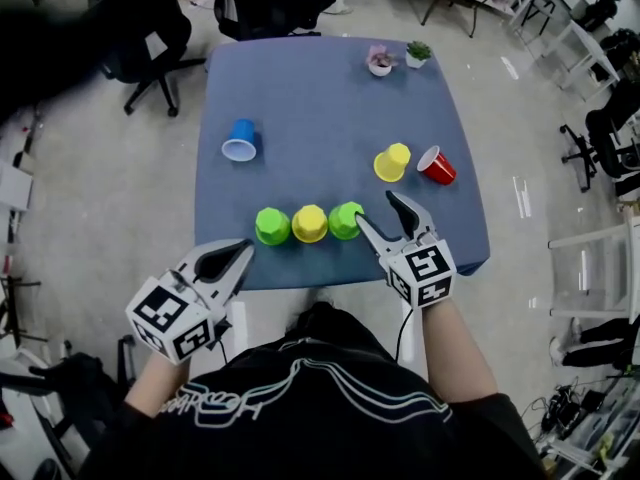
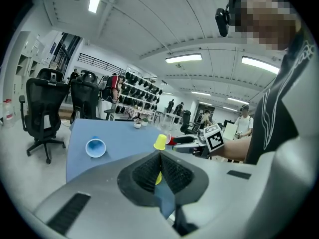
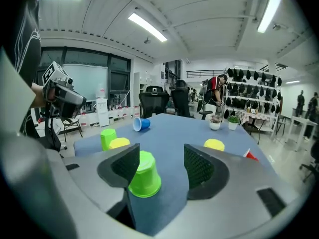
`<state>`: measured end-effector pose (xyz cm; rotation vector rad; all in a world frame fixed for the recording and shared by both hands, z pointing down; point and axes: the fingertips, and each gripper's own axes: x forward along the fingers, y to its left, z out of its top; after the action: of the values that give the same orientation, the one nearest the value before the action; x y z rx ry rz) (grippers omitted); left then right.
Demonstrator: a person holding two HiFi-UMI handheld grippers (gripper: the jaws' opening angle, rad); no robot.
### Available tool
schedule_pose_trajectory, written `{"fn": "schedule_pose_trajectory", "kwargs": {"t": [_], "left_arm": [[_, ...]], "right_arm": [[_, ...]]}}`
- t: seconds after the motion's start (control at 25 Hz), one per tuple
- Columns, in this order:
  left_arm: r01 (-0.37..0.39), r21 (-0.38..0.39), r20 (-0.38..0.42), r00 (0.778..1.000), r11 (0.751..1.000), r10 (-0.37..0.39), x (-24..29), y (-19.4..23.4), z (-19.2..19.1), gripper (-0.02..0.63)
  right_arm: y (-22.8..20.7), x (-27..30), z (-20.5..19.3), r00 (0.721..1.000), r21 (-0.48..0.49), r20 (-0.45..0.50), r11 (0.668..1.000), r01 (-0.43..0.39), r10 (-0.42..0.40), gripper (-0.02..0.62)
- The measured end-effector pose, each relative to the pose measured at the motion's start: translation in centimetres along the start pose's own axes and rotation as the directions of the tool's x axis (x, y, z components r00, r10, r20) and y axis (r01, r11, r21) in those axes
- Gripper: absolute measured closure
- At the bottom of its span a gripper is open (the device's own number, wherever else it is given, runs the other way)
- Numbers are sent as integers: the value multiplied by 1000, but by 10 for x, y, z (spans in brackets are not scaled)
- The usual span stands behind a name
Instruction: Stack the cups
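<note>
Nothing is stacked yet: six cups (image 1: 309,224) are set singly on the bench (image 1: 300,98). The fingers of the right gripper (image 1: 378,210) are spread wide at the nearest green cup (image 1: 346,220), which is not gripped. Those of the left gripper (image 1: 243,250) are closed and empty.

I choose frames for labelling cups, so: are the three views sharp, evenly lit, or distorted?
Head view: even light, sharp, table edges slightly bowed. Left gripper view: strong fisheye, black corners, ceiling lamps glaring. Right gripper view: same fisheye and black corners, near green cup sharp.
</note>
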<state>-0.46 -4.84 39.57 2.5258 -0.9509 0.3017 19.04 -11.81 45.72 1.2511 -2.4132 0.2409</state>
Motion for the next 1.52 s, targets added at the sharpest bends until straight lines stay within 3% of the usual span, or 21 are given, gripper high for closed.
{"fn": "schedule_pose_trajectory", "kwargs": {"t": [0.32,0.72,1.12,1.24,1.52], "left_arm": [[-3,-14,33,999,1000,4,27,-1,32,583],[-44,-30,32,998,999,45,47,7,39,583],[-125,-57,20,992,991,126,60,17,29,583],[-141,-74,18,990,987,142,63,20,23,583],[-155,-74,34,987,985,158,63,23,16,583]], "right_arm": [[-71,10,16,993,-4,-24,993,114,-114,314],[-131,46,-5,976,51,-82,977,208,-204,305],[-144,63,-29,970,60,-108,973,224,-216,310],[-147,61,-30,972,62,-97,973,222,-215,354],[-150,61,-28,973,72,-64,971,227,-223,359]]}}
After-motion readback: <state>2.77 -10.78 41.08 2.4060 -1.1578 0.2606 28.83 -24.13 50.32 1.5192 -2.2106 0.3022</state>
